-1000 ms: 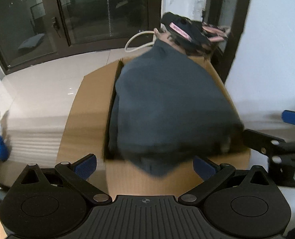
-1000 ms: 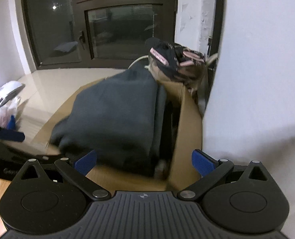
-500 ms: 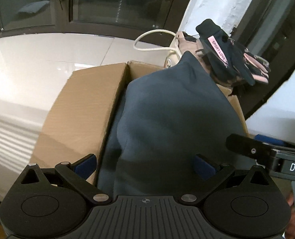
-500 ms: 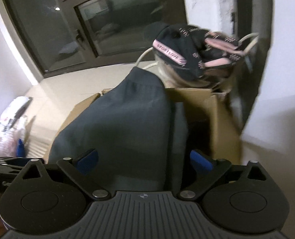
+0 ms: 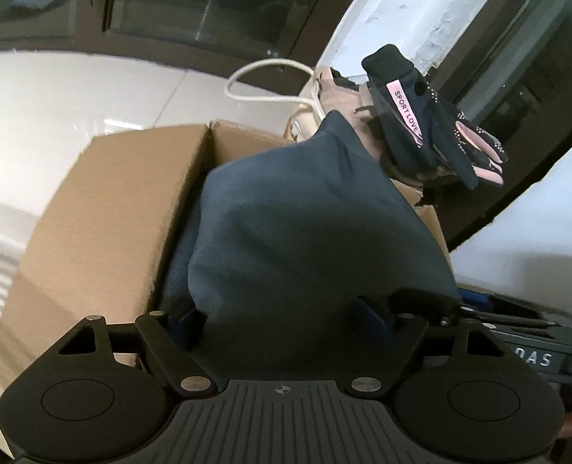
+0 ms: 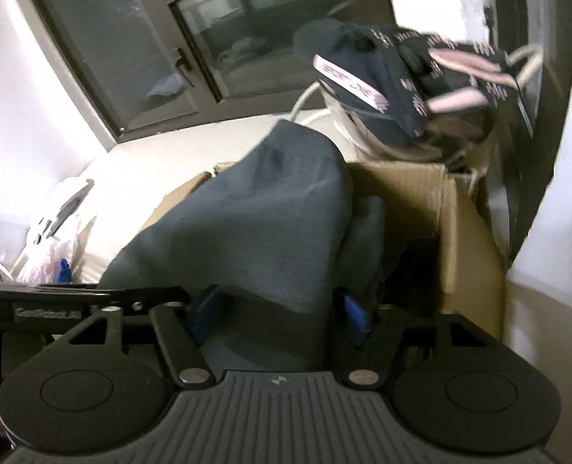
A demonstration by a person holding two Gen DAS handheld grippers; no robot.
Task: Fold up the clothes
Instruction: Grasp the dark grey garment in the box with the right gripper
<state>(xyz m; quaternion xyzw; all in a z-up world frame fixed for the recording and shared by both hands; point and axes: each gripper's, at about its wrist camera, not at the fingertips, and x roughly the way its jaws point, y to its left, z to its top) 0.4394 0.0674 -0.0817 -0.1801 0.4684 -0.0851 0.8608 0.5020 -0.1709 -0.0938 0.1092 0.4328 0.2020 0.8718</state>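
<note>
Reaching down over an open cardboard box [image 5: 104, 208], both grippers straddle the near edge of a dark blue-grey garment [image 5: 309, 228] that bulges up out of it. The left gripper [image 5: 282, 321] has its fingers [image 5: 187, 323] set wide, one on each side of a thick roll of the cloth; the jaws have just been closing in, and the fabric now fills the space between them. Whether the pads already press on it is hard to say from this angle, since the cloth covers most of both blue tips. The right gripper [image 6: 278, 319] stands just beside it on the same edge, likewise wide and likewise just narrowing, with a fold of the garment between its fingers [image 6: 353, 319]; the right wrist view is blurred, so contact there is also uncertain.

Ahead of the fingers the garment rises to a peak against the far wall of the box. Beyond that peak a pair of black and pink gloves [image 5: 429, 131] lies on top of some beige things, with a white cord [image 5: 262, 67] looping behind. Off to the left of the right gripper a pale plastic bag [image 6: 50, 243] lies on the light surface.

As for the folding, the garment looks like a compact bundle rather than a spread-out piece, but nothing shows whether it is a finished fold being stowed or an unfolded item about to be lifted out. I judge the present step to be taking hold of its near edge with both grippers.
</note>
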